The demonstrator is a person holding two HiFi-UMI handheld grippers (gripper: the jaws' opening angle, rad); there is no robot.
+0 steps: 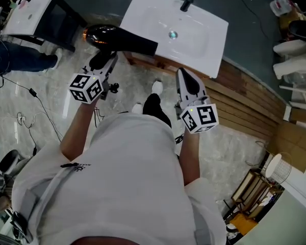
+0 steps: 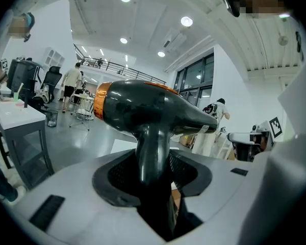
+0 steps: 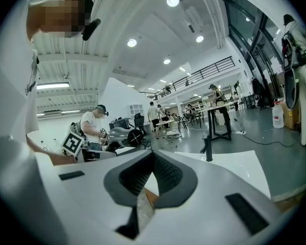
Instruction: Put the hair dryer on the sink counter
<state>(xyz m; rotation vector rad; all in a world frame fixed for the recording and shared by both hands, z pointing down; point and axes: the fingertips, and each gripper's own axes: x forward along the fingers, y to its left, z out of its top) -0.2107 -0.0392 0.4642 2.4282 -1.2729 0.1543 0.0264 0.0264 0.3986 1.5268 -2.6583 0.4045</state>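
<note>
The left hand-held gripper is clamped on the handle of the hair dryer. In the left gripper view the dark pads press the glossy black handle from both sides, and the body sits crosswise above them, with a copper ring at its rear end to the left and the nozzle pointing right. From the head view, the dryer hangs in the air off the near left corner of the white surface, and its nozzle overlaps that edge. Whether it touches there cannot be told.

The right hand-held gripper is level with the left one and holds nothing — its jaw tips meet, and only a narrow slit shows lower down between the pads. It points at the front edge of the same surface, near the middle.

The surface carries a shallow basin with a drain and a black faucet at the far side. It rests on a wooden base that runs off to the right over a pale marbled floor. Cables lie on the floor at the left.
</note>
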